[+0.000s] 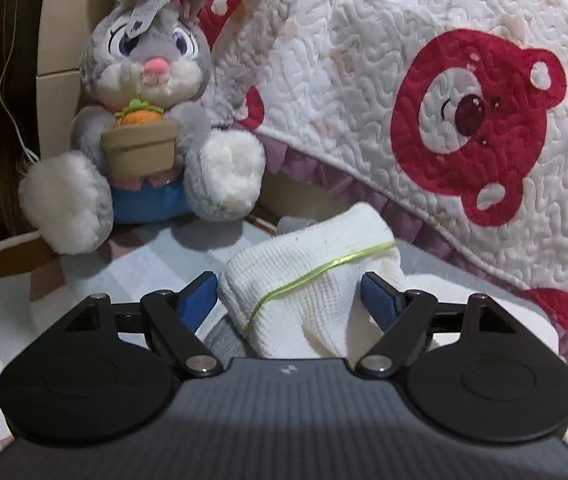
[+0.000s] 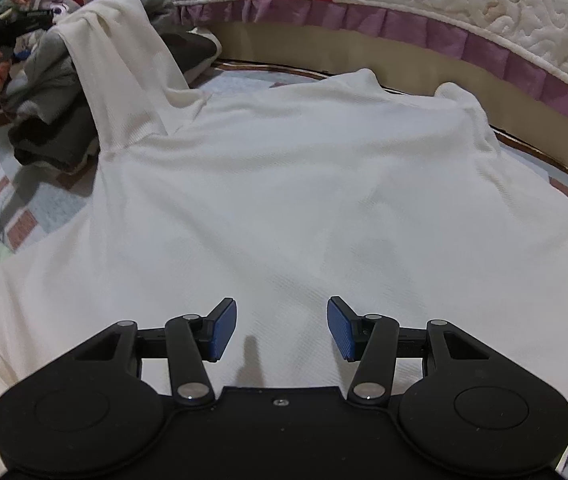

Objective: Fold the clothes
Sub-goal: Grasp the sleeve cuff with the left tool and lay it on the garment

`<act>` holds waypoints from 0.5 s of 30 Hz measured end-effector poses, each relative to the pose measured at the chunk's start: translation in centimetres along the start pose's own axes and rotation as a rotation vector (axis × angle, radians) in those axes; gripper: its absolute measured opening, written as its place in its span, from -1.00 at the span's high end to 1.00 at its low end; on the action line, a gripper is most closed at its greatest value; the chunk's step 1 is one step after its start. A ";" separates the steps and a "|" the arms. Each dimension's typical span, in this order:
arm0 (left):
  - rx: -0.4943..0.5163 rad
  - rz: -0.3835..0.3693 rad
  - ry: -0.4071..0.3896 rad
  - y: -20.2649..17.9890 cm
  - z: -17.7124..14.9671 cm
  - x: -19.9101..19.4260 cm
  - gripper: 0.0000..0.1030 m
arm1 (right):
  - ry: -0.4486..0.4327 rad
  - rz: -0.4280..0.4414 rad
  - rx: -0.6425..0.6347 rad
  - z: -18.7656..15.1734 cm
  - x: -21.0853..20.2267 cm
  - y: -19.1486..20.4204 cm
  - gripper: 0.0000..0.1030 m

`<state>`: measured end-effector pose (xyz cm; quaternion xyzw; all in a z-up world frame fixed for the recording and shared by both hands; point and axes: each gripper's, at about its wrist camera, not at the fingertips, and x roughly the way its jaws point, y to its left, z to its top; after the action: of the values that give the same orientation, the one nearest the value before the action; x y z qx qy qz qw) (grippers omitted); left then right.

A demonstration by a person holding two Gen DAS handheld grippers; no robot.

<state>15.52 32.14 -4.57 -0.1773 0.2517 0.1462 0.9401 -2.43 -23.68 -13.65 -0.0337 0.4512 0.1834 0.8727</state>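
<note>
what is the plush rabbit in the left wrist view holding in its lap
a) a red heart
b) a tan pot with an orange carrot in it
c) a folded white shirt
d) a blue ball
b: the grey and white plush rabbit has a tan flowerpot between its paws, with an orange carrot with green leaves poking out of the top.

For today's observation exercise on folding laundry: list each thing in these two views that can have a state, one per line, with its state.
white garment: spread mostly flat, one sleeve lifted.
sleeve cuff: bunched between the left gripper's pads; contact unclear.
left gripper: jaws wide around the cuff.
right gripper: open, empty, above the garment.
grey clothes: crumpled heap, unfolded.
plush rabbit: sitting upright.
quilt: draped over the edge.
</note>
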 end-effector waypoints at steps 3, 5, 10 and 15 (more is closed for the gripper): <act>0.058 -0.022 -0.020 -1.0 -0.1 -0.7 0.83 | -0.006 -0.008 -0.006 -0.2 0.0 0.0 -0.09; 0.113 -0.038 -0.040 -1.8 -0.2 -1.4 0.87 | -0.009 -0.009 -0.002 -0.3 0.0 0.0 -0.09; 0.278 -0.110 -0.230 -6.5 -0.1 -8.1 0.87 | 0.011 0.020 0.005 -0.5 0.5 -0.3 -0.12; 0.366 -0.351 -0.338 -13.4 -0.7 -16.1 0.86 | 0.013 0.028 0.008 -0.3 1.0 -0.1 -0.12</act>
<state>6.75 16.86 6.80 -0.0188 0.0792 -0.0390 0.9959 -2.11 -23.54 -14.70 -0.0250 0.4579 0.1935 0.8673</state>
